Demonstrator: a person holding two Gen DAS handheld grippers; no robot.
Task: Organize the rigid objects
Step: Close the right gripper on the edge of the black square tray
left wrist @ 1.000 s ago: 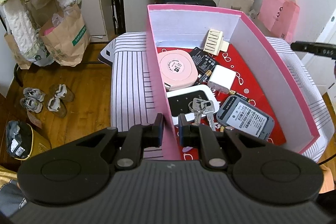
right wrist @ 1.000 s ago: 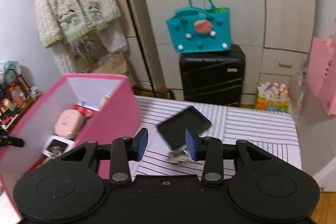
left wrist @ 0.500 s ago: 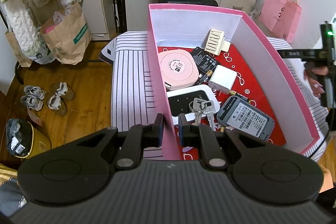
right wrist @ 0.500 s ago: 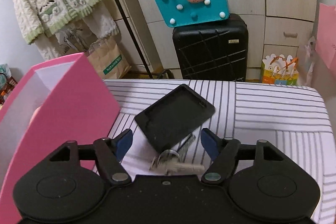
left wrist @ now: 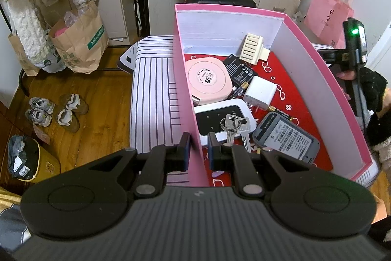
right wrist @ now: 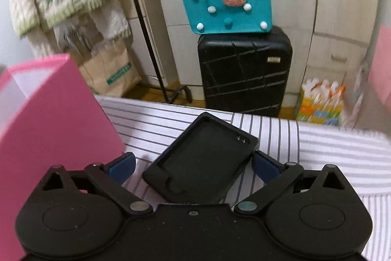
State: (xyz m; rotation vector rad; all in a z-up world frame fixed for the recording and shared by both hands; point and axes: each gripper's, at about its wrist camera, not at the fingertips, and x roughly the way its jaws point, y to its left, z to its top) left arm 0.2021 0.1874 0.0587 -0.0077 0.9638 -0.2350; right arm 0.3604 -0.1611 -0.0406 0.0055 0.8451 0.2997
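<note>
A: What is the left gripper (left wrist: 198,148) doing?

B: Its 2 blue-padded fingers are drawn narrow and pinch the near left wall of the tall pink cardboard box (left wrist: 188,99), 1 finger outside, 1 inside.

A: And what lies in that box?

B: On its red patterned floor: a round pink plastic case (left wrist: 209,80) near the left wall, a white router with a black face (left wrist: 220,119) nearer the camera, a bunch of silver keys (left wrist: 234,126) lying on that router, a white square charger block (left wrist: 260,92), a grey device with a barcode label (left wrist: 286,138), a flat black battery (left wrist: 238,70) and a cream ribbed plastic piece (left wrist: 251,48) leaning at the far wall.

A: The right gripper (right wrist: 193,163)?

B: Its jaws are opening and stand wide. A black rectangular plastic tray-shaped cradle (right wrist: 202,158) lies between them on the white striped cloth (right wrist: 317,146), just to the right of the box. The left pad is clear of it; I cannot tell whether the right pad touches its corner.
</note>
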